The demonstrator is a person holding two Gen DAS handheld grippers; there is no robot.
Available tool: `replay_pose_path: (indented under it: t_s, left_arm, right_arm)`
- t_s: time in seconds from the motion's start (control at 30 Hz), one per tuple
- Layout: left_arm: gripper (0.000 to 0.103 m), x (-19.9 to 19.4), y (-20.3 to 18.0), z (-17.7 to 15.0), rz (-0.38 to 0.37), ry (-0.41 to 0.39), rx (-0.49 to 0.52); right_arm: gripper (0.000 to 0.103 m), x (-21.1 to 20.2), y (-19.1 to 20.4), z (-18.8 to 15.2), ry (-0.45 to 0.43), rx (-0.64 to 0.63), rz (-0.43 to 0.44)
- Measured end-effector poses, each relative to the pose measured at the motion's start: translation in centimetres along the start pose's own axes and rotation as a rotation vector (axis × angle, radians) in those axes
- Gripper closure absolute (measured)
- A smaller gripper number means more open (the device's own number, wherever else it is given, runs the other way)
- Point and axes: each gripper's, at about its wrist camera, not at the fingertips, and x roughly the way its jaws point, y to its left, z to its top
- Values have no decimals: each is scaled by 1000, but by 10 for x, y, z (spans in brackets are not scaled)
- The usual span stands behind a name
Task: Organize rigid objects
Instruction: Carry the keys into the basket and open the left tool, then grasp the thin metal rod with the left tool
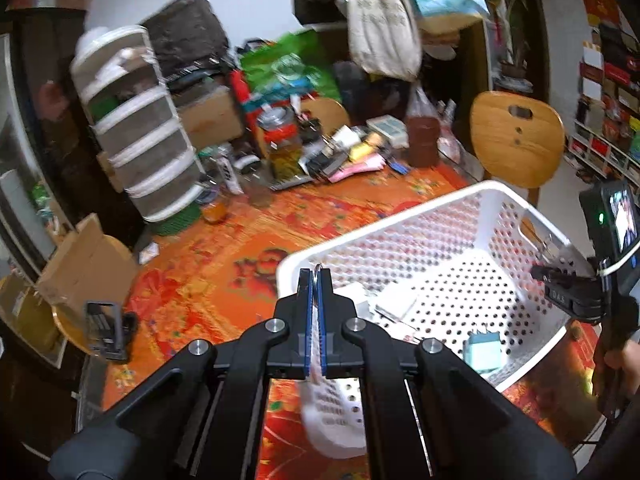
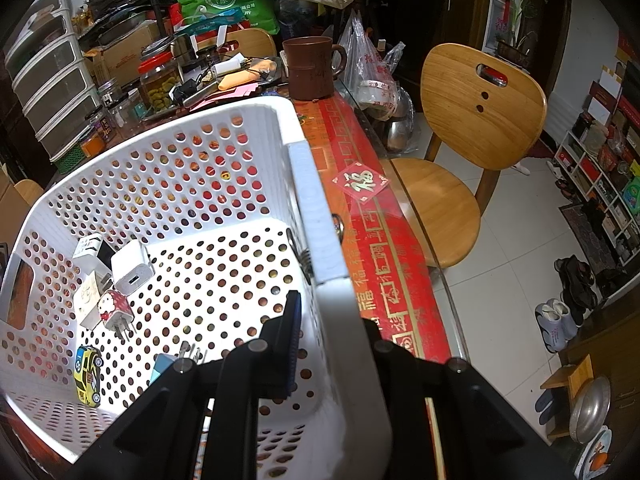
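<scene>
A white perforated basket (image 1: 404, 224) stands on the orange-red table. My left gripper (image 1: 315, 276) is shut on the basket's near left rim, which runs between the fingers. My right gripper (image 2: 320, 312) is shut on the basket's right rim (image 2: 316, 200); only the left finger (image 2: 291, 328) shows, inside the basket. In the basket lie white chargers (image 2: 130, 266), a red-and-white cartoon plug (image 2: 116, 310), a yellow toy car (image 2: 87, 374) and a pale blue plug (image 1: 482, 350).
Clutter fills the table's far side: a pickle jar (image 1: 282, 142), a brown mug (image 2: 310, 66), a white drawer unit (image 1: 140, 120). A wooden chair (image 2: 464, 140) stands right of the table. A black holder (image 1: 104, 330) sits at left.
</scene>
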Motion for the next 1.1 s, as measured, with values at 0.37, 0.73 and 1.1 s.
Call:
replay_pose_path:
  t_s: [0.37,0.73,1.1]
  left_arm:
    - [85,65,-21,-20,-143,114,16]
    - [1,47,94,-48,-20,-15,-205]
    - [12,193,154,-138,8,301,-354]
  right_arm:
    - [85,0,2,-1,2,-3,3]
    - [84,1,2,0,3,-5,10]
    - [84,0,1,-2,2,-5,3]
